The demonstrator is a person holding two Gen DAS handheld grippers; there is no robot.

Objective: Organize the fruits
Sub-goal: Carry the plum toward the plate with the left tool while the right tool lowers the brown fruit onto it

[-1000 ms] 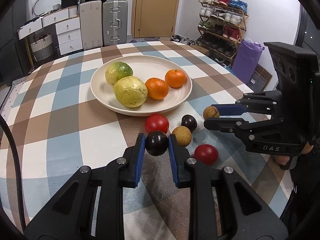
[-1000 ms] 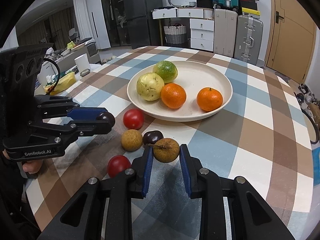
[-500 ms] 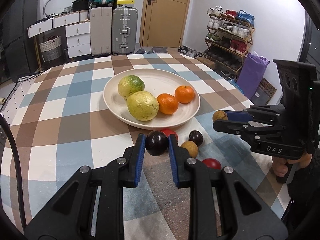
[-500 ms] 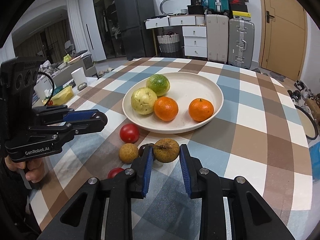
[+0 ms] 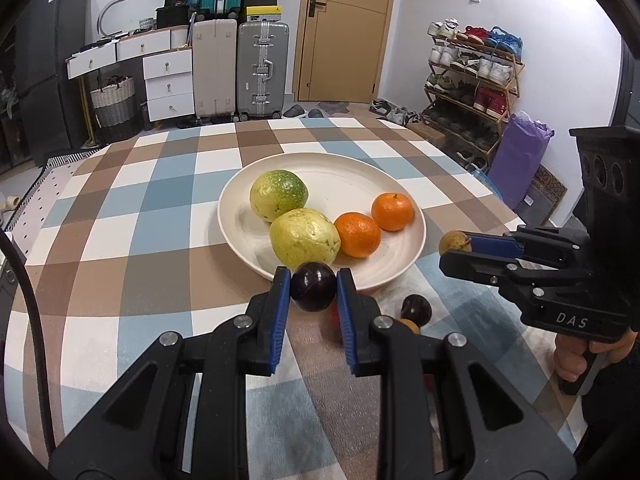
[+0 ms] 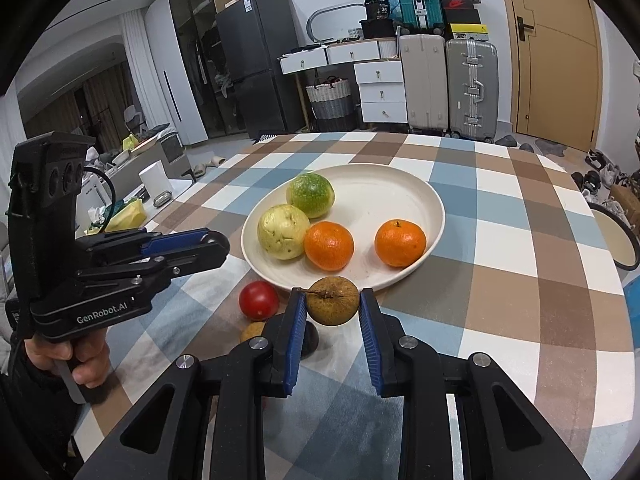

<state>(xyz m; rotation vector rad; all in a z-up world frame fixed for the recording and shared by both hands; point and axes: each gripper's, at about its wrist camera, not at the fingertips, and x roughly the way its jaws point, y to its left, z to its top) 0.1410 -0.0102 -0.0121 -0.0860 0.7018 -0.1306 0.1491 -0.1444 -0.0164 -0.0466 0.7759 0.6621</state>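
Observation:
My left gripper (image 5: 313, 286) is shut on a dark purple fruit (image 5: 313, 287), held above the table just short of the cream plate (image 5: 404, 200). My right gripper (image 6: 332, 301) is shut on a brown stemmed fruit (image 6: 333, 300) near the plate (image 6: 416, 196) rim. On the plate lie a green-yellow fruit (image 5: 279, 194), a pale yellow fruit (image 5: 305, 241) and two oranges (image 5: 357, 234) (image 5: 392, 212). On the cloth below sit a red fruit (image 6: 259, 300), a small tan fruit (image 6: 252, 331) and another dark fruit (image 5: 416, 309), partly hidden by my fingers.
The table wears a blue, brown and white checked cloth (image 5: 160, 208). A hand (image 6: 80, 356) holds the left gripper's handle. Behind the table stand suitcases (image 5: 262, 68), white drawers (image 5: 168, 80), a shoe rack (image 5: 472, 88) and a door. A purple bag (image 5: 520, 160) stands at the right.
Both grippers rose from the loose fruit on the cloth and came closer to the plate, each keeping its fruit. The loose fruit now sit lower, partly behind the fingers.

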